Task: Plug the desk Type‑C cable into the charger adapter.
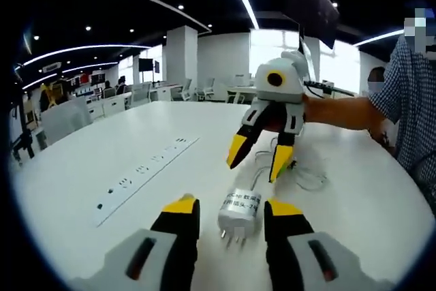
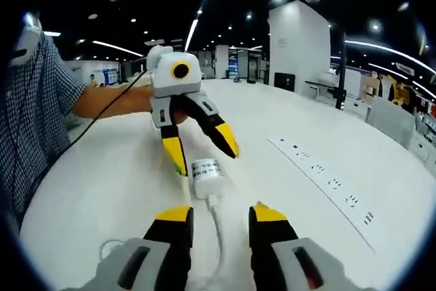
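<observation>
In the left gripper view my left gripper (image 1: 231, 212) has its jaws spread apart, and the charger (image 1: 239, 212) lies on the white table (image 1: 82, 168) between their yellow tips, touching neither. It is a small white block with a printed label on its side and two metal prongs pointing back at me, toward six o'clock. My right gripper (image 1: 257, 157) hangs over the table at about one o'clock from the charger, jaws apart and holding nothing. In the right gripper view the same charger (image 2: 205, 175) sits at twelve o'clock beyond my right gripper (image 2: 218, 217), with the white cable (image 2: 219, 236) running from its near end down between my parted jaws; the plug looks seated in the charger. My left gripper (image 2: 204, 151) stands just behind it. A white power strip (image 2: 327, 178) lies flush in the table at two o'clock.
</observation>
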Demonstrator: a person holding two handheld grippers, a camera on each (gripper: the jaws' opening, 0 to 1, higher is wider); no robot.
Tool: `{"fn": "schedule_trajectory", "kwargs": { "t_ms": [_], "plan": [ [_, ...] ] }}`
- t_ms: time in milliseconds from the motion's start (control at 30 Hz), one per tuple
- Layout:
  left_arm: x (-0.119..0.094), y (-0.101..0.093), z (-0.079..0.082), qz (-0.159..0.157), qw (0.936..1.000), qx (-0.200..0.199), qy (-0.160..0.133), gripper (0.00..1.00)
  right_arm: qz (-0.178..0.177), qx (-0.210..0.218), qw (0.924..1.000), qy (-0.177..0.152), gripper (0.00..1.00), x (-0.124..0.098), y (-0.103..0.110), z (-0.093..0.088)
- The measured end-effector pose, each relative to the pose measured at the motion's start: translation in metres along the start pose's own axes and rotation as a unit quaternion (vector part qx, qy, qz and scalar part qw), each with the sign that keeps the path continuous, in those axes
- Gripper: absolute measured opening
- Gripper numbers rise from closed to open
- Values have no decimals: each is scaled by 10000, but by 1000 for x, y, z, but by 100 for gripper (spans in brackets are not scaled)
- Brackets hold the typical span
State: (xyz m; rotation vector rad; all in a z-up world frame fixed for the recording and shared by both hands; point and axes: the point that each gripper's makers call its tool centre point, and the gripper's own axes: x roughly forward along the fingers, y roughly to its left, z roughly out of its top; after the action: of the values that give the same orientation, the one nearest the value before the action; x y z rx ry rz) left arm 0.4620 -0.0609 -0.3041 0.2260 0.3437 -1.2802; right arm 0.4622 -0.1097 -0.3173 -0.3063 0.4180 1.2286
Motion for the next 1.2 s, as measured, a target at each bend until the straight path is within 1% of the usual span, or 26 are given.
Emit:
{"fn": "schedule_trajectory", "kwargs": {
  "t_ms": [33,67,167,200,267,300,333,400,433,467,500,600,733,767,867,900,933,967,1000,1067,1100,1133,1167,1200],
  "plan": [
    [-2,0,0,68,9999,-62,44,38,-59,21,10000,-21,34,-2,-1,1],
    [-4,0,1,79,9999,-78,19,39,-94,28,9999,-39,35,-4,-1,2],
    [-11,2,5,260,9995,-180,-80,42,-127,66,9999,-74,36,-8,4,4],
    [-13,4,6,341,9991,-241,-120,43,-132,74,9999,-69,38,-9,5,5],
    [-19,9,8,536,9979,-320,-190,43,-135,108,9998,-88,44,-11,6,6],
    [-22,12,8,626,9972,-373,-183,43,-167,130,9997,-77,46,-12,7,5],
    [-24,15,7,668,9968,-410,-177,43,-201,143,9997,-77,46,-14,7,5],
    [-28,14,8,718,9966,-375,-177,40,-292,192,9993,-99,44,-17,6,6],
    [-29,13,8,727,9966,-356,-177,40,-349,179,9992,-94,39,-20,5,7],
    [-33,12,10,775,9962,-328,-226,40,-460,149,9988,8,34,-23,2,4],
    [-35,12,11,804,9958,-352,-255,41,-511,149,9986,39,33,-25,5,3],
    [-41,13,15,972,9935,-494,-319,45,-538,301,9981,-30,42,-29,8,3],
    [-50,10,16,1161,9911,-563,-335,46,-795,426,9959,-23,42,-39,11,0],
    [-52,10,16,1213,9902,-598,-337,46,-883,518,9947,-38,42,-42,12,0],
    [-60,8,15,1402,9868,-744,-320,46,-1084,604,9922,-89,42,-49,14,1],
    [-62,7,15,1406,9869,-728,-324,46,-1157,589,9915,-112,42,-52,14,2],
    [-64,5,15,1452,9863,-704,-336,46,-1234,617,9904,-96,42,-54,15,2],
    [-66,4,15,1504,9855,-696,-356,46,-1428,695,9873,30,41,-57,13,-2],
    [-68,3,14,1581,9841,-726,-346,46,-1481,640,9868,119,41,-59,14,-5],
    [-73,1,11,1698,9820,-760,-320,46,-1598,763,9841,129,41,-60,17,-7],
    [-76,0,8,1807,9796,-833,-270,46,-1621,783,9836,139,42,-61,19,-7],
    [-79,-1,7,1855,9786,-854,-236,45,-1649,783,9832,89,42,-63,22,-6],
    [-83,-2,6,1941,9766,-888,-253,44,-1711,819,9818,62,42,-65,24,-4],
    [-87,0,6,2100,9720,-1005,-318,44,-1797,793,9805,6,41,-67,26,-1]
  ]
}}
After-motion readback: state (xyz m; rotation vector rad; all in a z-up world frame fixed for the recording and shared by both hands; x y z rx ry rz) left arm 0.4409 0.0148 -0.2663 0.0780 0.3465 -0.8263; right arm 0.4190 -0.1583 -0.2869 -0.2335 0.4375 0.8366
